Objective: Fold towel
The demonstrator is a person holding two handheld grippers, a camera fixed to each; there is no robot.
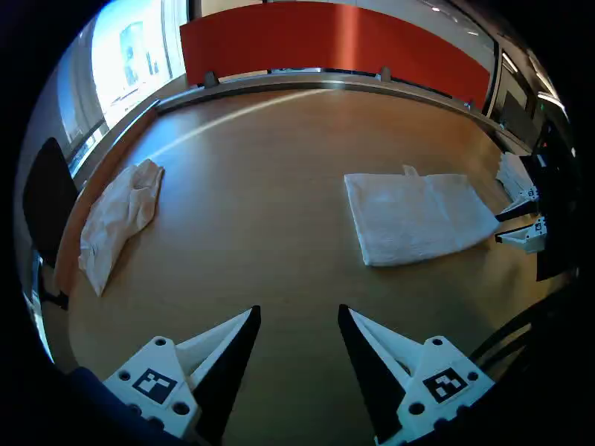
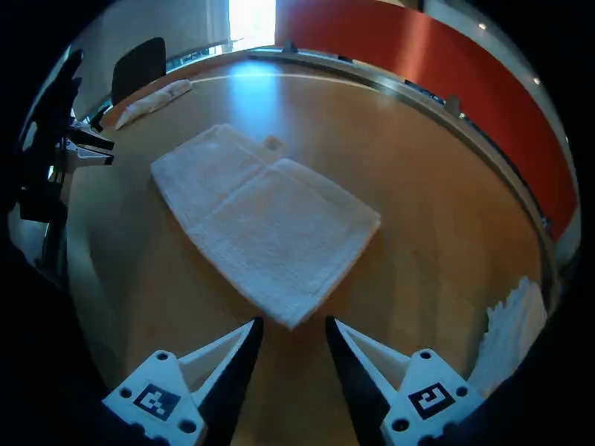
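Holding left tool (image 1: 298, 309) and right tool (image 2: 294, 320) open, we are judging the towel (image 2: 260, 223) soft, light, best pinched at its near corner.

Left gripper (image 1: 298, 308): two tapered wedge fingers (image 1: 223, 349), white shells, black inner faces.
Right gripper (image 2: 294, 321): matching white-and-black wedge fingers.
Markings: black-and-white square tags (image 1: 154, 386) at each finger base, ringed by small round holes.
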